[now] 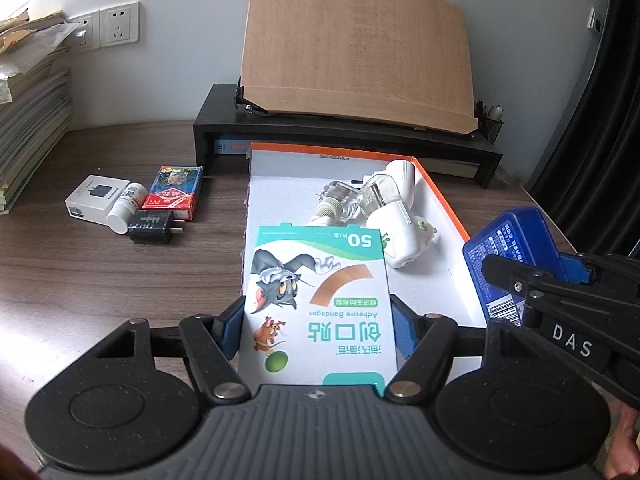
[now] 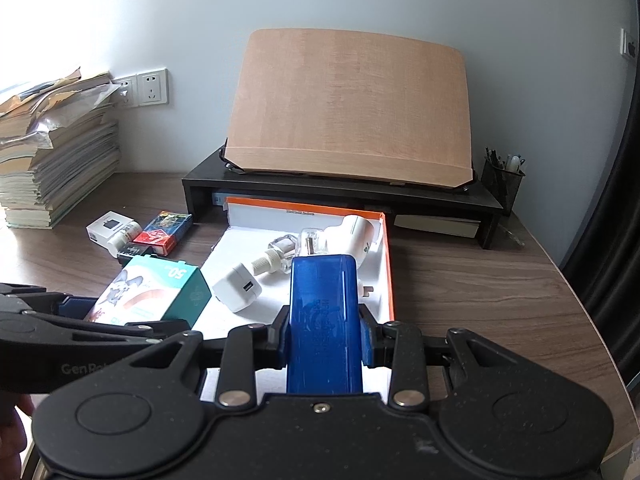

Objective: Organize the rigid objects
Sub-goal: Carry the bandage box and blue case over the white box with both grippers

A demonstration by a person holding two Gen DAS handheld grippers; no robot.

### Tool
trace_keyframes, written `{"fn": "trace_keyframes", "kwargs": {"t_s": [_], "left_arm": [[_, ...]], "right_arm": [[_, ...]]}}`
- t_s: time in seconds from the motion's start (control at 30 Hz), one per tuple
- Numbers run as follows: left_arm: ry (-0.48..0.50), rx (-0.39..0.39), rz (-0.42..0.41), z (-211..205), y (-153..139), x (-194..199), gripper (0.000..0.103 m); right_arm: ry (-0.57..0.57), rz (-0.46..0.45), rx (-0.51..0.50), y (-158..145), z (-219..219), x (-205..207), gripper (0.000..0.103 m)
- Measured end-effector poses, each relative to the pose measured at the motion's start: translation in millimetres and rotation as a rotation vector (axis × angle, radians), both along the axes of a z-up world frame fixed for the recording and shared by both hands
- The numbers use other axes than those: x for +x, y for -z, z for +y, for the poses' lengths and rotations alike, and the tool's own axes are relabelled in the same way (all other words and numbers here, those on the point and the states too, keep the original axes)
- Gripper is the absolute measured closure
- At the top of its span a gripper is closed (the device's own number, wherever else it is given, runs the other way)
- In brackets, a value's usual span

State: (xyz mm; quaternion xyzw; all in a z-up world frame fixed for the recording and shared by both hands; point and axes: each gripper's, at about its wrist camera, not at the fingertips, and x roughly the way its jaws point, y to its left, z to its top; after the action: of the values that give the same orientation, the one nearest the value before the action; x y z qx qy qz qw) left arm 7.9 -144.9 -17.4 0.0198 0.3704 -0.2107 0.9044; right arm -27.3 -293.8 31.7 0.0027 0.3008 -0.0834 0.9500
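I am holding the bandage box [image 1: 318,300] clamped in my left jaws [image 1: 318,322] above the near left edge of the tray [image 2: 387,264], and the blue case [image 2: 323,320] clamped in my right jaws [image 2: 324,338] over its near end. Lowering both together, I am risking a collision, or knocking the white charger [image 2: 237,287].

Adhesive bandage box [image 1: 320,304]: near end hidden behind left gripper [image 1: 318,332] body. Blue case [image 2: 323,320]: near end hidden under right gripper [image 2: 324,334]. Stack of papers [image 1: 28,112]: cut by frame edge. White adapter box [image 1: 96,198]: print too small to read.
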Motion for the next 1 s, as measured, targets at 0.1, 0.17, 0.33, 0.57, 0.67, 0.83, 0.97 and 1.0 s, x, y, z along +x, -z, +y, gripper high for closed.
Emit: {"fn": "trace_keyframes", "kwargs": {"t_s": [0.1,0.17,0.33,0.57,0.67,0.83,0.97,1.0], "left_arm": [[-0.006,0.0,-0.001,0.8,-0.4,-1.1,0.032],[-0.007,0.0,-0.001,0.5,-0.5,-1.4,0.032],[-0.007,0.0,-0.001,0.1,-0.7,-1.9,0.032],[-0.005,0.0,-0.002,-1.5,-0.3,-2.1,0.032],[-0.006,0.001,-0.001,-1.8,-0.1,-1.8,0.032],[-0.01,0.002,0.001,-2.7,0.9,-1.3,0.032],[-0.013,0.002,0.003,-3.5,1.2,0.2,0.032],[-0.014,0.002,0.002,-3.5,1.3,0.3,0.032]], "right_arm": [[-0.004,-0.002,-0.001,-0.3,0.6,-0.8,0.063],[-0.005,-0.002,0.0,-0.5,0.5,-1.3,0.063],[-0.004,-0.002,0.0,-0.4,0.5,-1.8,0.063],[-0.001,-0.004,0.0,-0.7,-0.2,-2.7,0.063],[-0.001,-0.003,-0.001,-0.6,-0.6,-3.1,0.063],[-0.004,-0.001,-0.001,0.1,-0.6,-3.7,0.063],[-0.007,0.002,-0.001,0.9,-0.4,-2.1,0.063],[-0.008,0.003,-0.002,1.0,-0.2,-1.7,0.063]]}}
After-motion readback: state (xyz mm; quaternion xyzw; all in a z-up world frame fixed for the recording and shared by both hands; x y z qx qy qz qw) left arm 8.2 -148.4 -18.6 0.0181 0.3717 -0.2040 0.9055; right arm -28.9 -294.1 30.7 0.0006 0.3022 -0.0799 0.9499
